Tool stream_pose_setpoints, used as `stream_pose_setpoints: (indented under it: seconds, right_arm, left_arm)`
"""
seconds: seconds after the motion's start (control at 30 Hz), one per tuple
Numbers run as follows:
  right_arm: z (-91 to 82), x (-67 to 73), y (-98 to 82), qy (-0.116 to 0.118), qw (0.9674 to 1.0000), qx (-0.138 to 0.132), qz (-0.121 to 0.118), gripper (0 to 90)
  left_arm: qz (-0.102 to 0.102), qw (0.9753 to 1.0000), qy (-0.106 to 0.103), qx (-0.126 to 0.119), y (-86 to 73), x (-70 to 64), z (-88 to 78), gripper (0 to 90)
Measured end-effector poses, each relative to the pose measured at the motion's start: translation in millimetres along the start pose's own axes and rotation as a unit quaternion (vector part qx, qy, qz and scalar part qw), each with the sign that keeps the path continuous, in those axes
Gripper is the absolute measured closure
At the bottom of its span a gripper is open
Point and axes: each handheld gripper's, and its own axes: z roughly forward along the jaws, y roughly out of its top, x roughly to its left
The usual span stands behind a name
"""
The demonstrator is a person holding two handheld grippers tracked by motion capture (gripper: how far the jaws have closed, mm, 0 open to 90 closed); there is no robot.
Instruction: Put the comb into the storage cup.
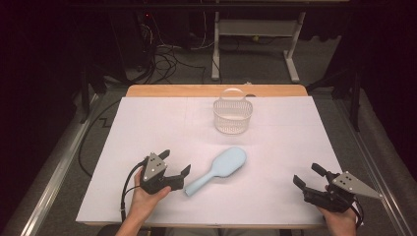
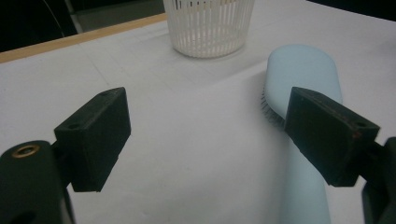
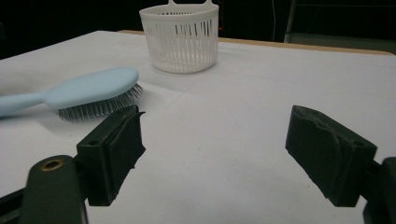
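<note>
The left claw hangs wide open and empty over the worktop, with the pale blue hairbrush lying bristles-down just to its right, handle end nearest. To grip well, it should probably shift right and straddle the narrow handle. Ahead stands the white basket. Far right, the right claw gapes empty. The basket's inside is hard to read.
</note>
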Motion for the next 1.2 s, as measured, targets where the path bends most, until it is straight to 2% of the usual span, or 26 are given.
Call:
stream_pose_setpoints:
  seconds: [0.37, 0.63, 0.83, 1.2]
  right_arm:
    - [0.4, 0.2, -0.1, -0.001, 1.0000, 0.002, -0.001, 18.9]
    - [-0.2, -0.3, 0.0, -0.012, 0.9999, -0.002, 0.002, 17.0]
    - [1.5, 0.6, -0.2, -0.009, 1.0000, 0.003, -0.001, 17.0]
    - [1.4, 0.5, -0.3, -0.008, 1.0000, 0.003, -0.001, 17.0]
  left_arm:
    - [0.003, 0.9999, -0.017, 0.002, 5.8, -8.8, 10.2, 15.4]
    - [-0.001, 0.9999, -0.015, 0.004, 6.9, -10.5, 13.7, 15.4]
    - [-0.003, 0.9997, -0.021, 0.007, 10.0, -13.8, 16.4, 15.4]
    - [0.017, 0.9993, -0.030, 0.011, 17.1, -23.1, 24.2, 15.8]
